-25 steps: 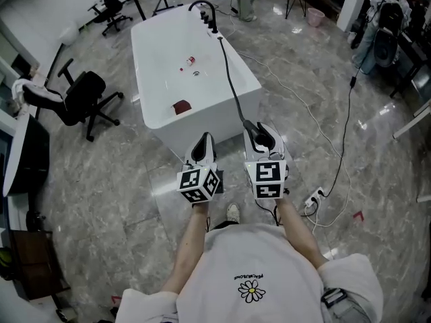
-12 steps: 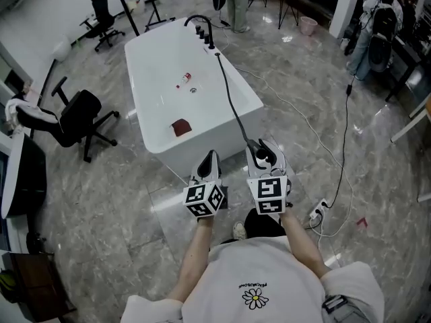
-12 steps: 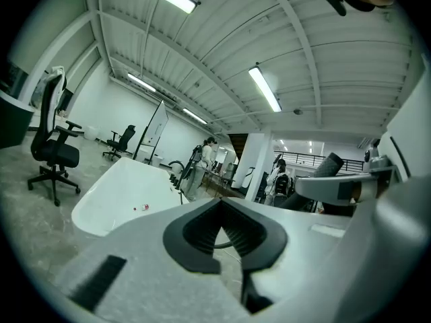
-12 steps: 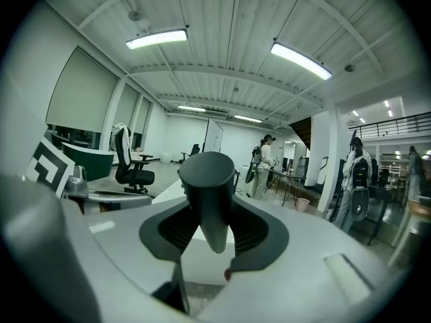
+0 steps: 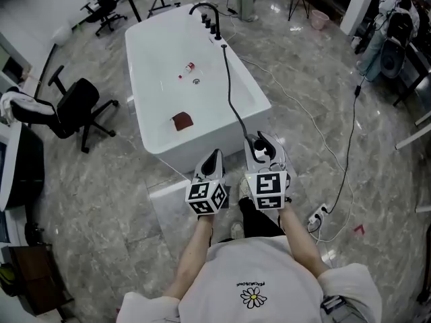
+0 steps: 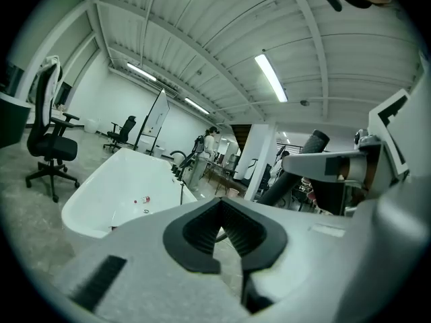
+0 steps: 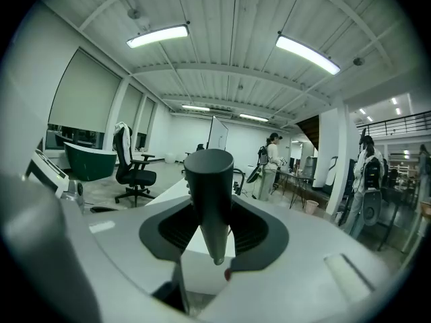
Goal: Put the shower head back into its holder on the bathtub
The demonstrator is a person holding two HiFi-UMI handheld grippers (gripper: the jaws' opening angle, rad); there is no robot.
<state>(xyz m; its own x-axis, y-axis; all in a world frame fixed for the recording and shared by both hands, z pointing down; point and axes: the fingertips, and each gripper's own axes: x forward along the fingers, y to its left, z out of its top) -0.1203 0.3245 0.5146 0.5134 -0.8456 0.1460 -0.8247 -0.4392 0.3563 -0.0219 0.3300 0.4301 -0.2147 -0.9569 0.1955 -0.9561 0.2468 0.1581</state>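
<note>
Jaws of the right gripper (image 5: 261, 147) are pinching the shower head (image 7: 209, 194) at lower centre, the left gripper (image 5: 214, 156) jaws are pressing together empty, and the carry step is seemingly running, next requiring alignment with the holder at the upper-centre tap end of the bathtub (image 5: 195, 150).

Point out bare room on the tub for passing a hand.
Bare: the bathtub's left rim and near end. Crowded: hose over the right side, faucet at the far end, bottle and red cloth inside.
</note>
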